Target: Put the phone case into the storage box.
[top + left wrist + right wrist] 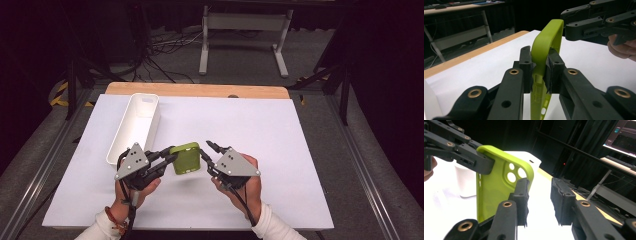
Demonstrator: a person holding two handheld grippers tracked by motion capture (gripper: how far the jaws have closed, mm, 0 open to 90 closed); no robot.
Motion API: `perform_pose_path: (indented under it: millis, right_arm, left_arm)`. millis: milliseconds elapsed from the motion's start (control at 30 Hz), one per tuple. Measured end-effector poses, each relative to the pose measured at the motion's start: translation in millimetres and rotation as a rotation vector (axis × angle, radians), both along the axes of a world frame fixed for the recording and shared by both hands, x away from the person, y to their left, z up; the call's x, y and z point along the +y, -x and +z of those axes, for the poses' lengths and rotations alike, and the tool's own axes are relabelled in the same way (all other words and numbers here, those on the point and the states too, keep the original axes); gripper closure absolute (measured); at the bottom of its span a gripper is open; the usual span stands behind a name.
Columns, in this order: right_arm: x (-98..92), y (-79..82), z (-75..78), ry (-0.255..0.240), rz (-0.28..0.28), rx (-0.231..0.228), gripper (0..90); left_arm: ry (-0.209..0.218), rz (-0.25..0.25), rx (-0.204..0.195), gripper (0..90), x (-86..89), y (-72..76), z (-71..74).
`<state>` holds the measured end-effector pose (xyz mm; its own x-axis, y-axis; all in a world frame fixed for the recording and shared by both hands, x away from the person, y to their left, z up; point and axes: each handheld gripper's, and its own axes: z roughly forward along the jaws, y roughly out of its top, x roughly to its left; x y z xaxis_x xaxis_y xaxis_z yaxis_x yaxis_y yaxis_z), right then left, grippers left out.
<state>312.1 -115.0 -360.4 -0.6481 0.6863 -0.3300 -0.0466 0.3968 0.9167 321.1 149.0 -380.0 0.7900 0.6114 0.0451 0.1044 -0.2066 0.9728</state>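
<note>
A green phone case (186,158) hangs in the air above the white sheet (260,140) that covers the desk (200,90), between the person's two hands and near the front half of the sheet. The left gripper (167,156) has it: in the left gripper view its two black jaws are clamped on one long edge of the phone case (546,47), one pad on each face of the rim, so the case stands on edge and rises beyond the jaws with its curved corner on top.

The right gripper (209,150) sits just beside the case on the other side. In the right gripper view its jaws stand parted with bare air between them; the phone case (496,187) lies to the left of the left-hand jaw, outside the gap, with its back and three camera holes turned toward this camera. That jaw overlaps the lower corner of the case in the picture, but whether it touches cannot be told. The left gripper (477,162) shows here at the upper left, biting the far long edge of the case.

A long white bin (135,125) lies on the sheet behind the left hand (137,187), well clear of the case. The right hand (245,185) holds its gripper low over the sheet.
</note>
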Motion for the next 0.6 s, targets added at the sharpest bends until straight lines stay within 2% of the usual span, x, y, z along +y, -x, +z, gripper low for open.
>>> perform_pose_path:
  millis: [467, 600]
  right_arm:
    - [-16.3, 1.9, -5.6, 0.023, 0.005, 0.017, 60.1]
    - [-21.7, 4.2, -7.2, 0.01, 0.004, 0.008, 60.2]
  left_arm:
    - [-0.014, -0.005, -0.017, 78.4, 3.4, 1.4, 2.2]
    - [-0.011, -0.003, -0.018, 78.4, 4.4, 2.1, 2.9]
